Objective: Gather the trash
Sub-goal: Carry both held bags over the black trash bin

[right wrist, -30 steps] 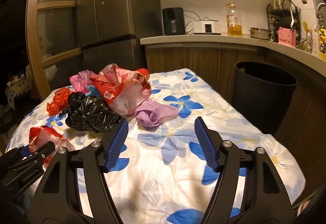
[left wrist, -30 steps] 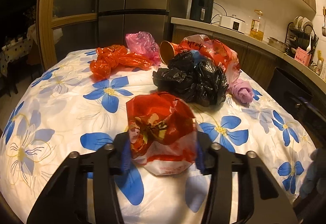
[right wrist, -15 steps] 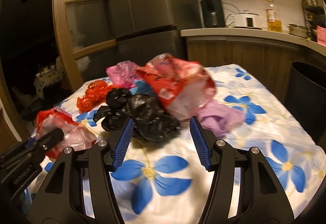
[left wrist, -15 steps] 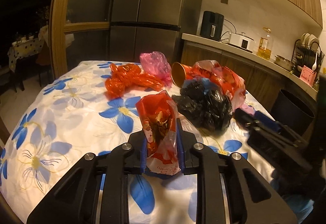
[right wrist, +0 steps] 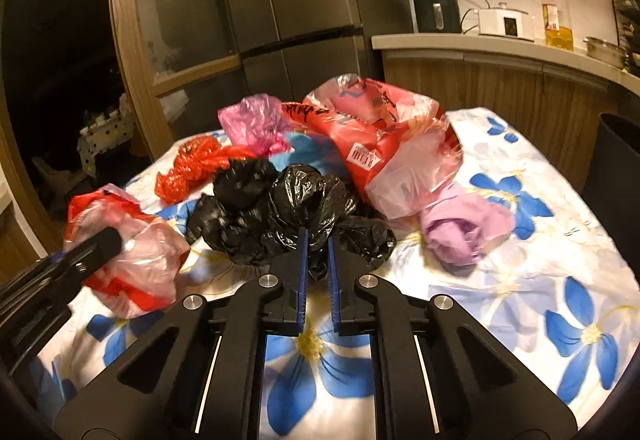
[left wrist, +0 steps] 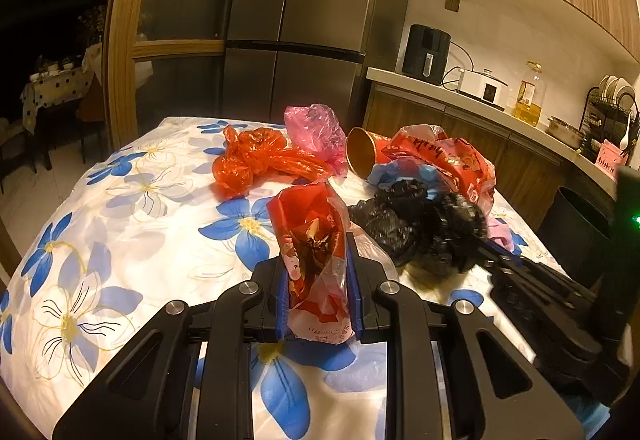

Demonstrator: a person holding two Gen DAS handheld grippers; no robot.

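Observation:
My left gripper (left wrist: 318,264) is shut on a crumpled red printed plastic bag (left wrist: 316,240), squeezed upright between the blue pads just above the floral tablecloth (left wrist: 120,232). The same red bag (right wrist: 132,240) shows at the left of the right wrist view, with a left finger (right wrist: 96,244) on it. My right gripper (right wrist: 317,244) is at the near edge of a crumpled black bag (right wrist: 280,208). Its jaws are closing, and a fold of black plastic is pinched between the narrow pads. From the left wrist view the black bag (left wrist: 416,224) lies right of centre, where the right gripper (left wrist: 492,252) meets it.
Behind the black bag lie an orange-red bag (left wrist: 256,160), a pink bag (left wrist: 316,132), a tipped paper cup (left wrist: 362,156), a large red-and-clear bag (right wrist: 384,144) and a lilac bag (right wrist: 460,232). A black bin (right wrist: 616,156) stands right of the table, by the counter.
The left jaws closed on the red bag and lifted it slightly. The right gripper swung left from the lilac bag to the black bag, and its jaws narrowed onto the plastic.

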